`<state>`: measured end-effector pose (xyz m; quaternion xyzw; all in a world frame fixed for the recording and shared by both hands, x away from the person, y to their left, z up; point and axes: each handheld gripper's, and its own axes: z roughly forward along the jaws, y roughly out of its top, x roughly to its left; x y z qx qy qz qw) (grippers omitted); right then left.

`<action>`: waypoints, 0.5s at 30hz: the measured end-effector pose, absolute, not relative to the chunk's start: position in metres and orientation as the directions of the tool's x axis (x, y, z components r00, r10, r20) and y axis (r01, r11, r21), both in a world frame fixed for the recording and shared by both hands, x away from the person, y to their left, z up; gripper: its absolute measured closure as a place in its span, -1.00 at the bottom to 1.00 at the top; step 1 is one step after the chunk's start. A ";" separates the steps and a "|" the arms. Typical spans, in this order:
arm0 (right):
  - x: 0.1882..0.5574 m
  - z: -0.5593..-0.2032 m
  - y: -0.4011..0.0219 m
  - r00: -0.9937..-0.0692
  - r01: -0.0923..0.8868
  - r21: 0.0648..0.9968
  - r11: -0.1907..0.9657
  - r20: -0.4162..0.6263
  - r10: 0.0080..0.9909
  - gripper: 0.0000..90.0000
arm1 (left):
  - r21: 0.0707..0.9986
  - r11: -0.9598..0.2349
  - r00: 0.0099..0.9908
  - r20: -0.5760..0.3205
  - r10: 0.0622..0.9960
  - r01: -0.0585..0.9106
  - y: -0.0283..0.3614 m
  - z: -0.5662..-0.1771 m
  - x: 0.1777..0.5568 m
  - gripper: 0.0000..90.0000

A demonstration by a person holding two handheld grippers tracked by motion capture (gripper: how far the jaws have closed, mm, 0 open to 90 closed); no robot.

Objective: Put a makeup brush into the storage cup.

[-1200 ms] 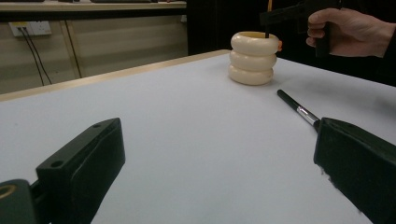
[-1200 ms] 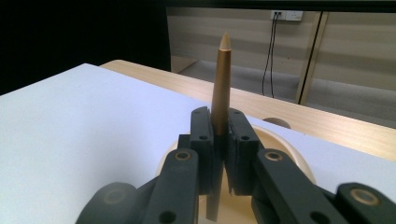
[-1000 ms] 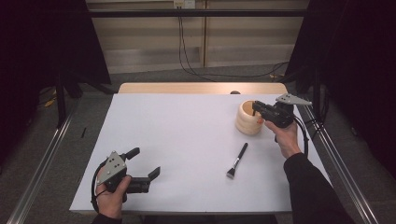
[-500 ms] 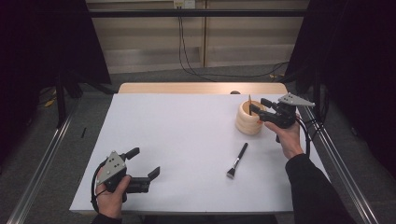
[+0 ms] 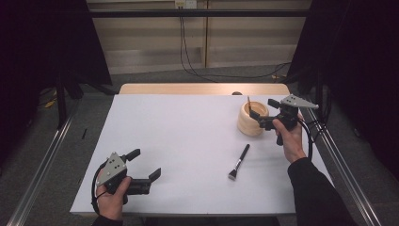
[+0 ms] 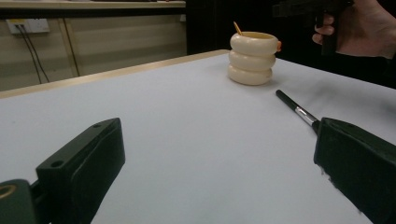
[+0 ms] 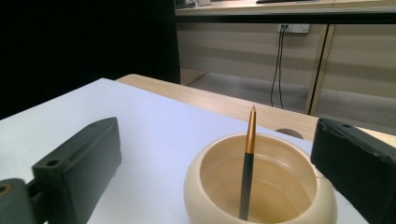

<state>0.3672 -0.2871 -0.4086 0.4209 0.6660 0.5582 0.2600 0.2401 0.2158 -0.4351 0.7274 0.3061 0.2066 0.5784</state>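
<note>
One brush (image 7: 247,168) stands in the cream holder (image 5: 251,123) far right; right gripper (image 5: 263,113) jaws just opened wide, nothing between. Second brush (image 5: 239,161) left on table (near holder). Left gripper (image 5: 143,165) wide, empty.

We see a holder (image 5: 252,120) at the table's (image 5: 188,141) two o'clock, a brush (image 5: 249,101) standing inside it. A second brush (image 5: 239,161) lies at its six o'clock.

No readable text, label or number appears anywhere.
</note>
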 end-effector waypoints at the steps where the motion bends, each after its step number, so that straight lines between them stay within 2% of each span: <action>1: 0.366 -0.408 -0.287 -0.515 0.268 0.963 0.021 0.124 0.848 -0.97 | 0.968 -0.142 0.727 -0.055 0.684 0.206 0.216 -0.435 0.240 -0.95; 9: 0.353 -0.408 -0.291 -0.498 0.277 0.961 0.021 0.125 0.858 -0.99 | 0.969 -0.135 0.723 -0.059 0.688 0.207 0.215 -0.435 0.239 -0.96; 15: 0.342 -0.402 -0.292 -0.500 0.235 0.972 0.024 0.100 0.860 -1.00 | 0.969 -0.134 0.723 -0.059 0.689 0.207 0.215 -0.435 0.239 -0.96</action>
